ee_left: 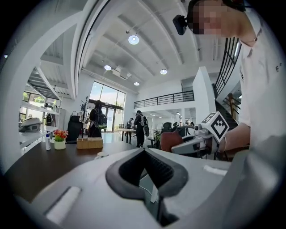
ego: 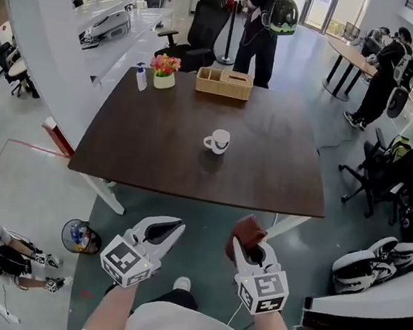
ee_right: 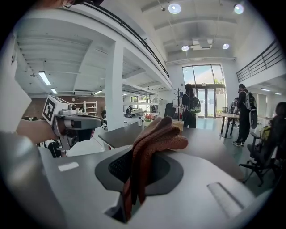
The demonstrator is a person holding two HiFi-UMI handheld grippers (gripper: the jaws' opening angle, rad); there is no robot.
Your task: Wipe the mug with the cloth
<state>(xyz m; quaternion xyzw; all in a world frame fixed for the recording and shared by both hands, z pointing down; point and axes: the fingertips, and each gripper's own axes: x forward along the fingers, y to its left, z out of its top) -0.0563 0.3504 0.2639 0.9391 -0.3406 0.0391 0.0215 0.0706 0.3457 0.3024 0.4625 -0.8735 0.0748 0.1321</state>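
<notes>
A white mug [ego: 217,141] with a dark band stands near the middle of the dark wooden table [ego: 156,147]; in the left gripper view only the top of the mug [ee_left: 102,154] shows over the jaws. My right gripper [ego: 247,242] is shut on a folded reddish-brown cloth [ego: 246,231], held in front of the table's near edge. The cloth [ee_right: 154,138] sticks up from between the jaws in the right gripper view. My left gripper [ego: 166,229] hangs beside it, shut with nothing in it, also short of the table.
At the table's far end stand a wooden box [ego: 224,83], a flower pot [ego: 164,71] and a spray bottle [ego: 141,78]. A black office chair [ego: 201,29] and a person [ego: 262,25] are beyond it. A bin [ego: 80,236] sits on the floor at left.
</notes>
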